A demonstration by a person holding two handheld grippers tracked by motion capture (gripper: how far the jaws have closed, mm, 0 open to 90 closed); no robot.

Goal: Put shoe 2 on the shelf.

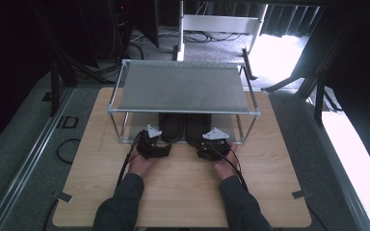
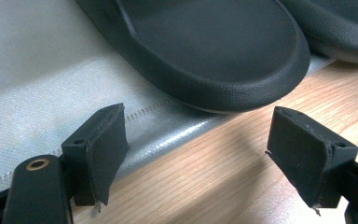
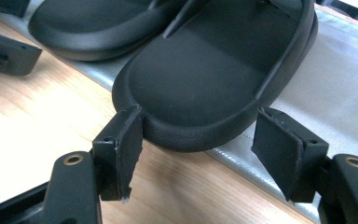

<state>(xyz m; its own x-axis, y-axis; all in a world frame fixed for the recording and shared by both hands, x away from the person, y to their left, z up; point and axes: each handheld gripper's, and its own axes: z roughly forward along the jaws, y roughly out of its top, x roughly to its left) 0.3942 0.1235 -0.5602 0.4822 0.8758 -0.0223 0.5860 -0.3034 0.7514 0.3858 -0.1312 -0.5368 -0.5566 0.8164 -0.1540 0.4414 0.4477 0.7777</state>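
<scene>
My right gripper [image 3: 198,154], jaws wide and empty, straddles the heel of the right black rubber slipper [image 3: 214,79] lying lengthwise toward 12 o'clock on the grey rack shelf [image 3: 317,93]; my left gripper [image 2: 196,154], equally open, sits short of its slipper [image 2: 205,51].

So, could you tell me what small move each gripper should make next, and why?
Probably close the right gripper on the right sandal, since its open jaws already flank the heel. The left gripper likely needs to ease forward first: its open jaws stand short of the left sandal.
</scene>
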